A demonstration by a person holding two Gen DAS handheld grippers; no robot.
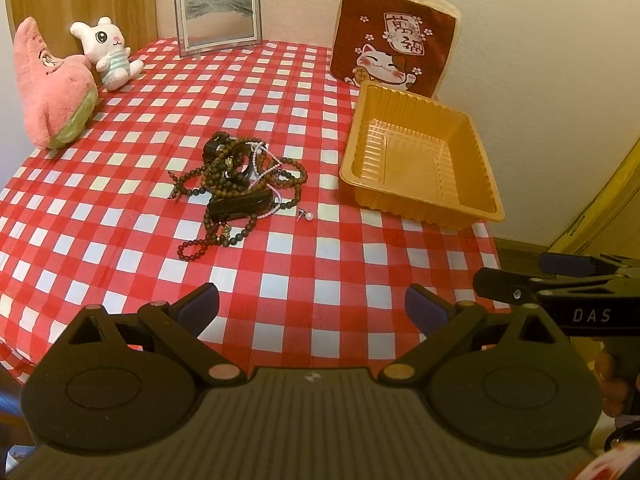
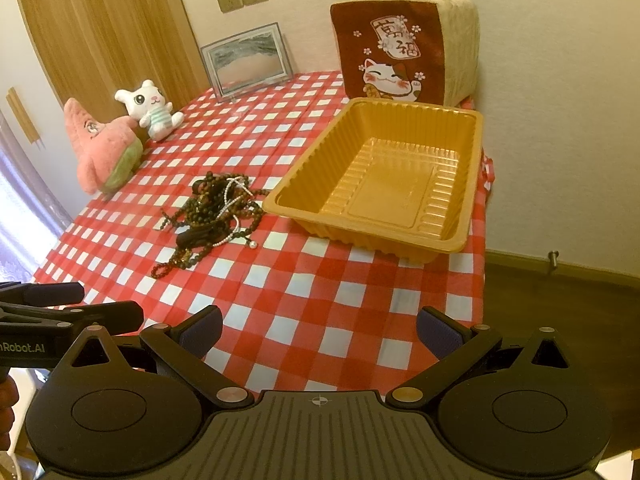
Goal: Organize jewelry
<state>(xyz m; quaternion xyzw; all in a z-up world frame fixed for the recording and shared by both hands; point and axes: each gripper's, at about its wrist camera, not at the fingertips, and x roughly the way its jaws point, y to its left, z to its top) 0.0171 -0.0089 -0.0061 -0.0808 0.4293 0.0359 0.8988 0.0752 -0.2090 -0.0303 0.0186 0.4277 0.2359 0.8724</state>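
The tangled heap of bead bracelets and necklaces [image 1: 236,188] is lying mid-table on the checked cloth [image 1: 120,240], a loose pearl earring [image 1: 307,216] beside it. The orange plastic tray [image 1: 420,200] nearby is sitting empty, so nothing is sorted yet. The left gripper [image 1: 312,308] and right gripper [image 2: 320,328] are hovering at the near edge, jaws spread wide, holding nothing.

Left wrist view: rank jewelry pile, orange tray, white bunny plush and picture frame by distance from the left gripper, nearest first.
From the left gripper, jaws open:
1. Jewelry pile, straight ahead at the table's middle.
2. Orange tray, ahead to the right, nothing in it.
3. White bunny plush, far left, beside the pink plush.
4. Picture frame, at the back against the wall.
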